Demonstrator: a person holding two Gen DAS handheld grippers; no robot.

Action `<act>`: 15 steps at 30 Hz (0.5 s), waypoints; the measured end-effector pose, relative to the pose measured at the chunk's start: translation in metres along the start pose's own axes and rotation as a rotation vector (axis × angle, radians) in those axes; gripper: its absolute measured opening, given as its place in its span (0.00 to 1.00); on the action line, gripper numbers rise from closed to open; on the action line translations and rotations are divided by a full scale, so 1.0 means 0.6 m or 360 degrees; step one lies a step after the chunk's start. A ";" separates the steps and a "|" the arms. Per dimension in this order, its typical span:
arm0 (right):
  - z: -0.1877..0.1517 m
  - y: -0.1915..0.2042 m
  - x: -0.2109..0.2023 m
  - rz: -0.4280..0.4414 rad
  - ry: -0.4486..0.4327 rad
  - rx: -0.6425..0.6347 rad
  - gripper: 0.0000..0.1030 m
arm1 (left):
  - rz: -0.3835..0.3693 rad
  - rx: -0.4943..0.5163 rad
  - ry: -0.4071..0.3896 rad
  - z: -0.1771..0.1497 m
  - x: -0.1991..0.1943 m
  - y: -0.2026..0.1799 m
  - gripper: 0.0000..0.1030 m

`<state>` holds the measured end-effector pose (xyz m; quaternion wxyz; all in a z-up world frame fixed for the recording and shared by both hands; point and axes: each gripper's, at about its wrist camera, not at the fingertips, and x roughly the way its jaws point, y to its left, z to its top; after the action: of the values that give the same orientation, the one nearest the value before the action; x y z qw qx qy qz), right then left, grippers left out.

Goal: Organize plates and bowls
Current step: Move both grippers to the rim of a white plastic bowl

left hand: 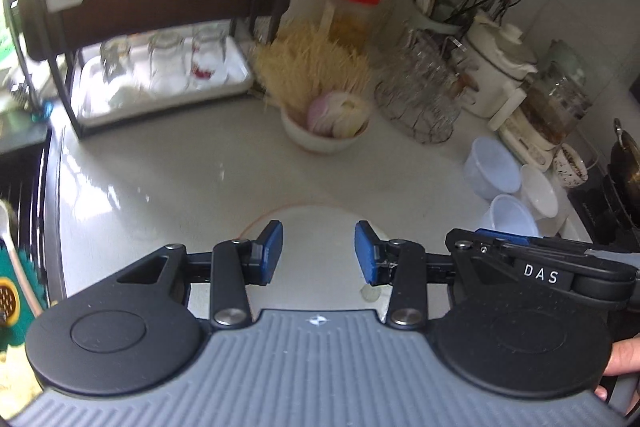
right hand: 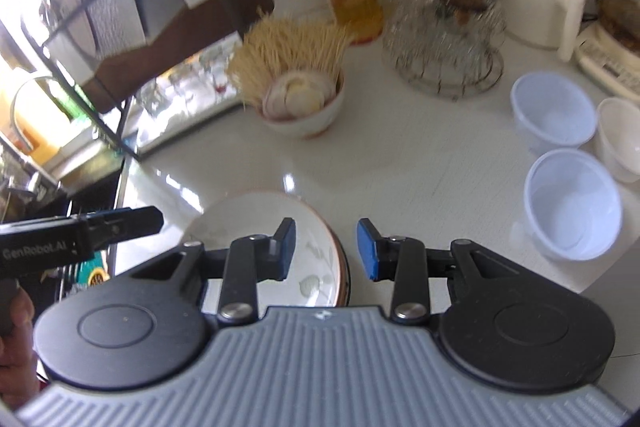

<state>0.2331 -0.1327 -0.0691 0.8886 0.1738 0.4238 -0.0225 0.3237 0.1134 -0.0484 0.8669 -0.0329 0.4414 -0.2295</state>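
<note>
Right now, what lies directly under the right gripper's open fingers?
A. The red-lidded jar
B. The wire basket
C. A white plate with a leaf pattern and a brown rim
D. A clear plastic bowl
C. In the right wrist view the right gripper hangs open over the edge of the patterned plate on the counter; the clear plastic bowls sit apart to its right, untouched.

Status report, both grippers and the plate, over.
Left gripper open, empty, over the plate. Right gripper open, empty, at the plate's right rim. Plastic bowls stand apart at right; nothing blocks the plate.
</note>
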 end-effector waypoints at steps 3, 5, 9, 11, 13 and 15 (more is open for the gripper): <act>0.007 0.003 -0.019 -0.0009 -0.0052 0.0044 0.37 | -0.0058 0.0052 -0.0020 0.018 -0.009 -0.009 0.44; 0.013 0.006 -0.030 -0.0023 -0.0095 0.0065 0.37 | -0.0080 0.0091 -0.0032 0.026 -0.012 -0.018 0.44; 0.028 0.001 -0.047 -0.0030 -0.0180 0.0076 0.37 | -0.0096 0.0124 -0.0051 0.040 -0.007 -0.042 0.44; 0.037 -0.009 -0.051 -0.0015 -0.0201 0.0077 0.37 | -0.0090 0.0117 -0.0063 0.044 -0.003 -0.056 0.44; 0.046 -0.020 -0.053 -0.0017 -0.0221 0.0037 0.37 | -0.0074 0.0097 -0.0076 0.048 0.006 -0.075 0.44; 0.053 -0.035 -0.057 -0.0021 -0.0227 0.0003 0.37 | -0.0061 0.0052 -0.0074 0.052 0.015 -0.093 0.44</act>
<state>0.2312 -0.1664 -0.0306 0.9163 0.1698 0.3604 -0.0411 0.3318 0.0554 -0.0217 0.8728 -0.0326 0.4165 -0.2523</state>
